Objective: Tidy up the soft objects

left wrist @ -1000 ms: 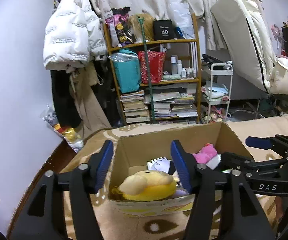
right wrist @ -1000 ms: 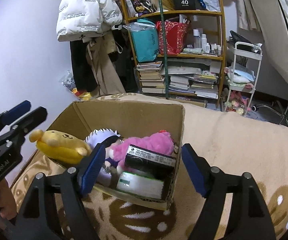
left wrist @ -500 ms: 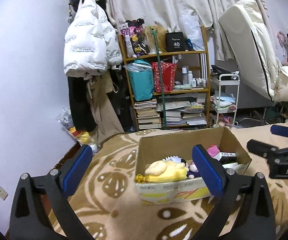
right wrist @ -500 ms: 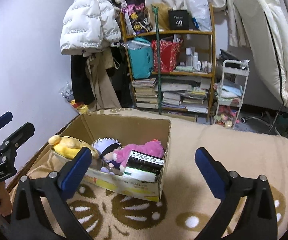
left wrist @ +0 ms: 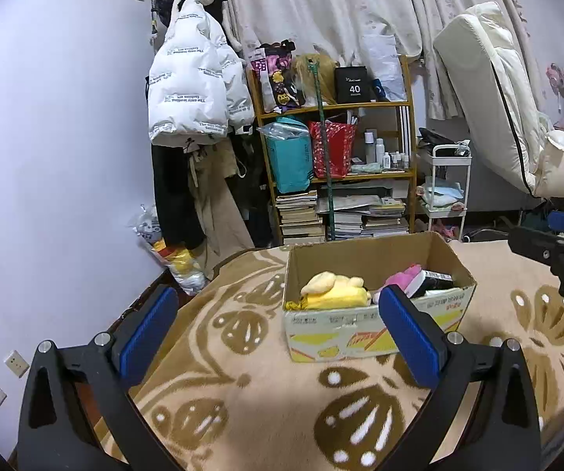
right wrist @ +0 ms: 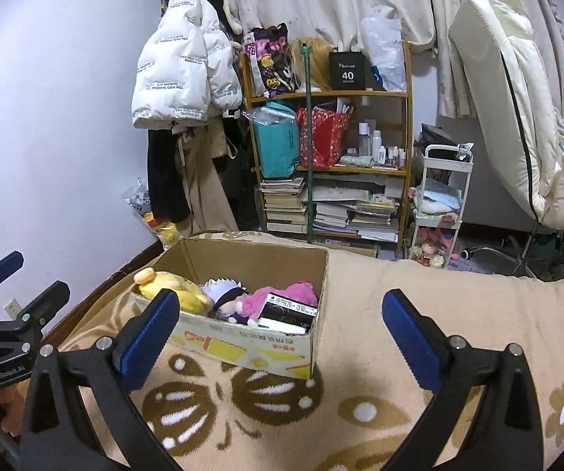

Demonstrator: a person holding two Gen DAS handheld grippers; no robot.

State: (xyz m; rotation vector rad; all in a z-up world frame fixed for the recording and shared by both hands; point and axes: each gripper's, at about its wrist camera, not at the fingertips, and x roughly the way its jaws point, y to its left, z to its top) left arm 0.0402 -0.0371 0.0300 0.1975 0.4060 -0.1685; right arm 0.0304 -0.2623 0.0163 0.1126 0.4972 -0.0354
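Both sets of jaws wide open, nothing btwn them; left gripper (left wrist: 274,333) & right gripper (right wrist: 278,333) hang short of the box (right wrist: 242,349), where yellow plush (right wrist: 172,286), doll (right wrist: 225,298), pink plush (right wrist: 282,294) sit packed together, likely sorted

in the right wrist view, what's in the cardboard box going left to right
yellow plush → white-haired doll → pink plush → black packet
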